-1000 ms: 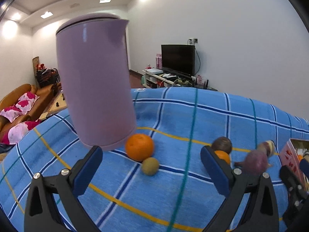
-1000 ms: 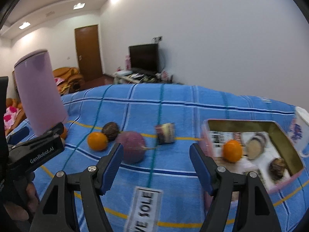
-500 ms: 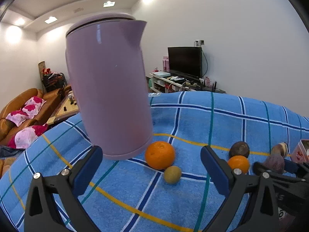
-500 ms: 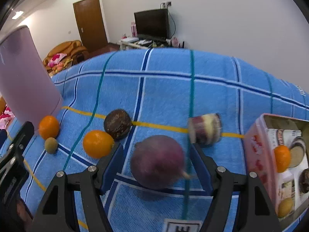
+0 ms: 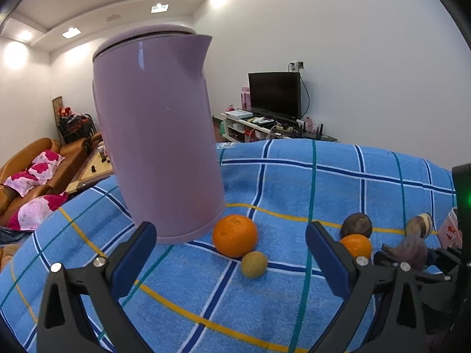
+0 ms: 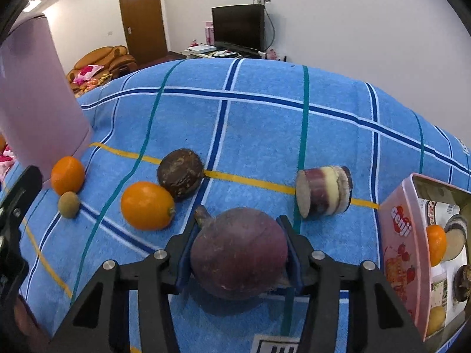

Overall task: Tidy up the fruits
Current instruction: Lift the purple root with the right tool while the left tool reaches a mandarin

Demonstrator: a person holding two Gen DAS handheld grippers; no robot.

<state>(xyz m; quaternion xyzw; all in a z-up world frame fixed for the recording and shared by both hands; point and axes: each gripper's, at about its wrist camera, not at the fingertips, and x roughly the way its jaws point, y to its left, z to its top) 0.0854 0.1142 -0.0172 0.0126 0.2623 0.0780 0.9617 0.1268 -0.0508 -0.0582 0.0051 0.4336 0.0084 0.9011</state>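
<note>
Pink tin (image 6: 396, 235) at 3 o'clock in the right wrist view, lid off, holding one small orange (image 6: 435, 245), a pale cut slice just beside it, a dark round fruit lower down and a yellowish piece at the bottom corner; hard to tell more of its contents

Counted on the blue checked cloth (image 6: 265, 123): two oranges, one beside the kettle (image 6: 67, 175) and one nearer the middle (image 6: 147, 206); one small green-brown fruit (image 6: 68, 205) touching the first orange; one dark brown round fruit (image 6: 180, 174) at 11 o'clock from the right gripper; one cut purple-and-white chunk (image 6: 322, 190) lying on its side at 1 o'clock

Right gripper (image 6: 239, 253) clamped on the large purple round fruit (image 6: 239, 253), both blue pads pressed against its sides, jaws just having closed in on it; fruit low over the cloth, stem end toward 11 o'clock

Left gripper (image 5: 231, 253) spread wide with nothing between the pads, pointing at the orange and small green-brown fruit

Lilac kettle (image 5: 159, 135) standing tall at 10 o'clock, crowding the nearest orange; television (image 5: 274, 94) and brown sofa (image 5: 38, 161) beyond the table
</note>
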